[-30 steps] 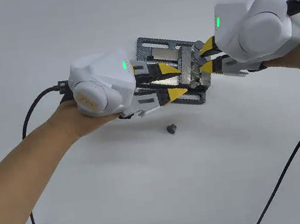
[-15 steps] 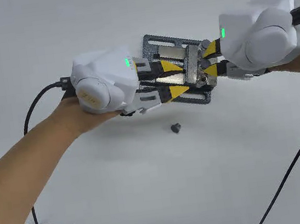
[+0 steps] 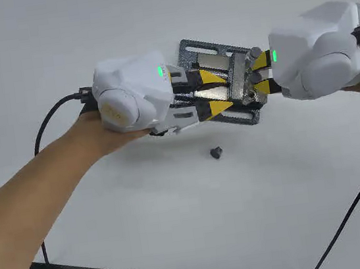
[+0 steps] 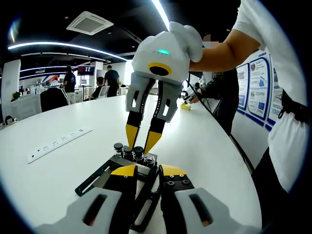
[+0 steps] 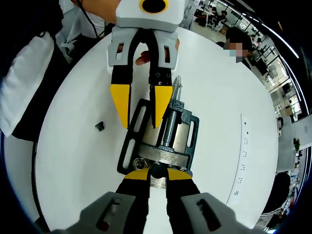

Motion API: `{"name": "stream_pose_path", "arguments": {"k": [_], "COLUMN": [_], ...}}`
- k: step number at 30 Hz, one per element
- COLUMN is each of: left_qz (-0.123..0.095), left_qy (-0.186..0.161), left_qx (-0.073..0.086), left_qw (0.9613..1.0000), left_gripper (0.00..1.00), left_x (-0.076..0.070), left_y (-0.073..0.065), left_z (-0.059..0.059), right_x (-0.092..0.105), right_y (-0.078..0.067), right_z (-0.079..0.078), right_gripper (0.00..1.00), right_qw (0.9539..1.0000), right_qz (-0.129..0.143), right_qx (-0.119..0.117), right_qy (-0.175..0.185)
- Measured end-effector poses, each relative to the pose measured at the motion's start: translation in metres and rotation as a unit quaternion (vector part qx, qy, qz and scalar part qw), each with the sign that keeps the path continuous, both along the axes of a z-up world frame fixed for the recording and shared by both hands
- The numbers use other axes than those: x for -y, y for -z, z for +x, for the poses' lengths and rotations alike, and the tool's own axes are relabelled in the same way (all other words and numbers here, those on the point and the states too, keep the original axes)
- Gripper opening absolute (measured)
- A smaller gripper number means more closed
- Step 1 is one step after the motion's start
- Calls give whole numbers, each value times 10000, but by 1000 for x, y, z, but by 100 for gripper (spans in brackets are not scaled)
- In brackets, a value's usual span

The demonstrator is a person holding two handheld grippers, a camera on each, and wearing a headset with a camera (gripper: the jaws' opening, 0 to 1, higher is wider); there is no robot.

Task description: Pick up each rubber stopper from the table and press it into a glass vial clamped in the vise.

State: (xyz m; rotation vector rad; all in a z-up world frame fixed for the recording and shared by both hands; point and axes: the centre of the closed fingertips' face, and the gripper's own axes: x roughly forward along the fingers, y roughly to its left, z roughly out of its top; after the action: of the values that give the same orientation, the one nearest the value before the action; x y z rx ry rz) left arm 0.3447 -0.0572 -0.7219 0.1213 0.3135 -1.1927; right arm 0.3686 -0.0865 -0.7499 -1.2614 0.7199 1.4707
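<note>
The right tool (image 5: 157, 174) clamped a black rubber stopper (image 5: 157, 169) above the dark metal vise (image 5: 168, 157) while the left tool (image 4: 149, 170) held its jaws apart.

Surface (image 3: 179, 227): white, smooth, faint sheen.
Vise (image 5: 161, 153): metal. The base plate has a dark grey, dull coated finish. The clamping jaw is bare and bright, and the lead screw is threaded steel.
Left tongs (image 3: 225, 91) and right tongs (image 3: 256, 76): smooth white plastic housings with a slight gloss, black arms and matt yellow tips.
Rubber stopper (image 5: 157, 170) between the right tips and loose stopper (image 3: 216, 151): matt black.
Cable (image 3: 46, 125): smooth black sheath.
</note>
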Motion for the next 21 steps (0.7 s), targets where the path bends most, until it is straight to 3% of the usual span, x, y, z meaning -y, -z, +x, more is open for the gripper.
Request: {"name": "stream_pose_path", "arguments": {"k": [11, 21], "left_qz": [3, 5], "left_qy": [-16, -35], "left_qx": [23, 34], "left_qw": [10000, 10000], "left_gripper": [14, 14], "left_x": [-2, -4], "left_y": [0, 2], "left_z": [-1, -1], "right_x": [-2, -2], "right_y": [2, 3], "right_z": [0, 0], "right_gripper": [11, 12], "right_qw": [9994, 9993], "right_qz": [-75, -140], "right_qx": [155, 99], "right_qy": [-294, -335]}}
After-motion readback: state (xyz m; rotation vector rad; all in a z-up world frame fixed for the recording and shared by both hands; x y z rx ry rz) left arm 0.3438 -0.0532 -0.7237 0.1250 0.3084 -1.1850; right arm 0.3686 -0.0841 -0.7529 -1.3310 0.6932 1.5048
